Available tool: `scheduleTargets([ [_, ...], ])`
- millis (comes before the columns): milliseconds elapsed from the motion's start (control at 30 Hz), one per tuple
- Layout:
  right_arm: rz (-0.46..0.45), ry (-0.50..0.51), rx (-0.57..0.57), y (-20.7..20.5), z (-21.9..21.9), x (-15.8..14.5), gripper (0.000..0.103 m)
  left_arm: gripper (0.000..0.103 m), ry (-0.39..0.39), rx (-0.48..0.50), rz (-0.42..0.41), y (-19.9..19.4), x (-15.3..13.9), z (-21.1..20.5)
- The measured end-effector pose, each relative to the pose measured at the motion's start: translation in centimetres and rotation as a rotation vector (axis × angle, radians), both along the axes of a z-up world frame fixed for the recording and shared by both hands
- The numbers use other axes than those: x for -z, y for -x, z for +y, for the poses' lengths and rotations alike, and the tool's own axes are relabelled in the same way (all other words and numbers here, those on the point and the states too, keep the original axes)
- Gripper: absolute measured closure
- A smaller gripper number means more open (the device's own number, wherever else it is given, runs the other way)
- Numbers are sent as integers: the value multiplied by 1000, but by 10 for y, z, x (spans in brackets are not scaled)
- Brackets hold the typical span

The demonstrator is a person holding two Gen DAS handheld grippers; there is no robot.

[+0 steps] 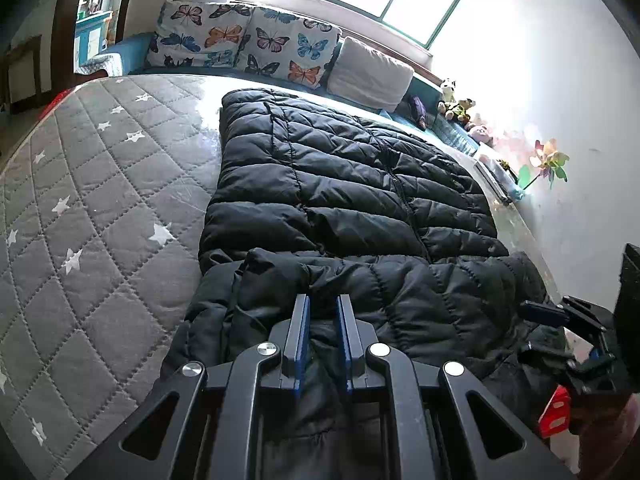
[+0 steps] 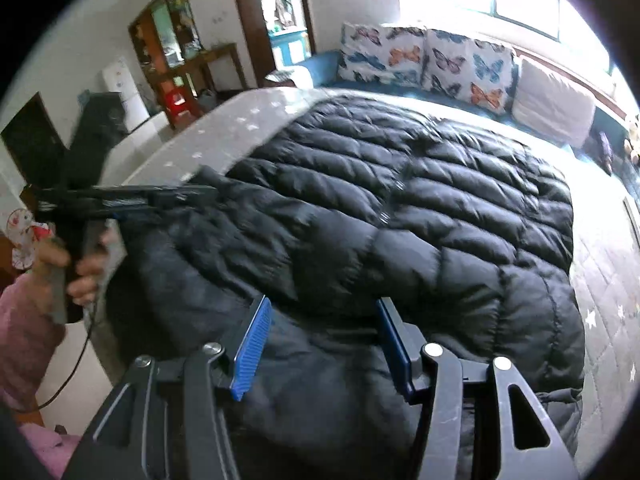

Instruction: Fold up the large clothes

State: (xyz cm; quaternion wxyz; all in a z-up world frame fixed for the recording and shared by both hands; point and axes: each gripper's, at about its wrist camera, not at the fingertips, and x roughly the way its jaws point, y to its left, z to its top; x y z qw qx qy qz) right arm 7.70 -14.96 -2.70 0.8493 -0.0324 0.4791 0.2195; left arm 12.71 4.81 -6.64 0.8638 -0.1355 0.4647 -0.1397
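Note:
A large black puffer jacket point(image 1: 352, 184) lies spread on the grey star-quilted bed point(image 1: 80, 200), its near end folded up over the body. My left gripper point(image 1: 323, 300) is just above that near fold, jaws narrowly apart with a fold of the black fabric between them. In the right wrist view the jacket point(image 2: 420, 208) fills the middle. My right gripper point(image 2: 322, 308) is open wide over the jacket's near part, touching nothing clearly. The left gripper point(image 2: 200, 192) shows at the left there, held by a hand at the jacket's edge.
Butterfly pillows point(image 1: 240, 40) and a white pillow point(image 1: 372, 72) line the bed's far side under a window. Soft toys point(image 1: 456, 104) and a paper pinwheel point(image 1: 548, 160) sit by the right wall. A shelf and doorway point(image 2: 180, 60) stand beyond the bed's left edge.

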Motion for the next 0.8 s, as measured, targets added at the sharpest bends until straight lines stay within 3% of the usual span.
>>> scheduleTargets([
  [100,44,46,-39,1,14,20,44,85,-12,2,-7,2,2,-2],
  [200,27,99,-63,5,19,36,43,85,-19,9,-7,3,4,-3],
  [333,45,60,-38,8,1,15,43,85,-22,14,1,2,4,-2],
  [533,2,142,58,28,-46,-3,43,85,-32,14,-9,2,3,-4],
  [667,50,105,101,33,-71,18,43,85,-45,18,-24,4,3,-5],
  [800,4,116,102,35,-64,37,43,85,-66,18,-39,9,5,-7],
])
